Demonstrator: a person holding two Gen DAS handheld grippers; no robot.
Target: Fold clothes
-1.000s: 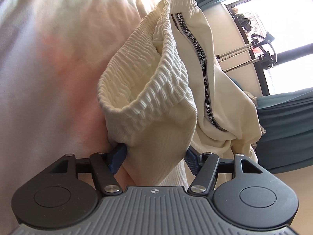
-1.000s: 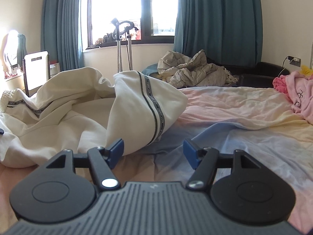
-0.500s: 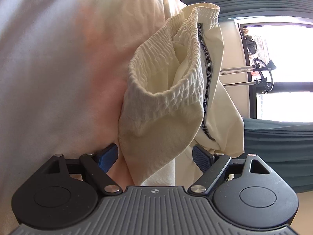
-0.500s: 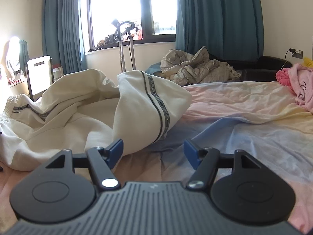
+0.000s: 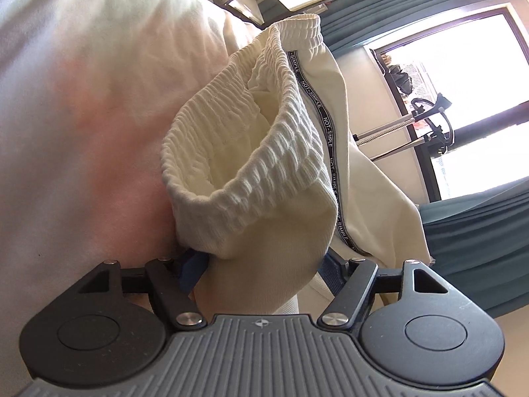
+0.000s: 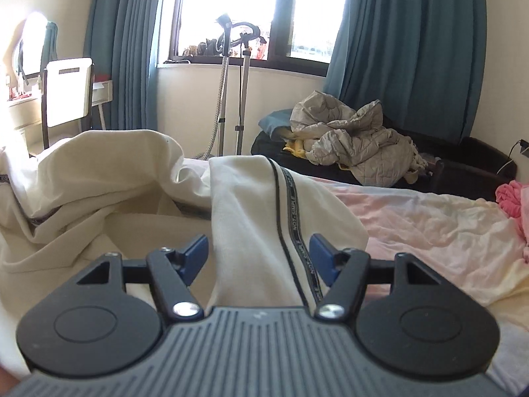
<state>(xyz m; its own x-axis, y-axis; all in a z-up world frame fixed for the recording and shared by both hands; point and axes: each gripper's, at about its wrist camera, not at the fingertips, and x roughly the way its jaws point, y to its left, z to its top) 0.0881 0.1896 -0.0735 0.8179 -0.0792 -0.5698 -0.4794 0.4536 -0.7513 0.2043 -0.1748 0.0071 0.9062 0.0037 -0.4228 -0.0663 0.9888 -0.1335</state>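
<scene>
Cream sweatpants [image 5: 264, 172] with a ribbed elastic waistband and a black lettered side stripe lie crumpled on the bed. In the left wrist view my left gripper [image 5: 261, 268] is open, its blue fingertips [image 5: 191, 269] on either side of the waistband corner. In the right wrist view a fold of a pant leg [image 6: 264, 218] with the stripe lies between the open blue pads of my right gripper [image 6: 259, 258]. The cloth hides part of both gaps.
The bed sheet [image 6: 429, 225] is pink and pale yellow. A grey quilt [image 6: 357, 139] lies heaped on a dark sofa. A garment steamer stand [image 6: 231, 66] is by the window. A white chair [image 6: 67, 89] is on the left. Pink clothing [image 6: 512, 198] is far right.
My right gripper has moved forward and left, so the striped pant leg fold now lies between its pads. My left gripper has tilted at the waistband, and its fingers stay open around the corner.
</scene>
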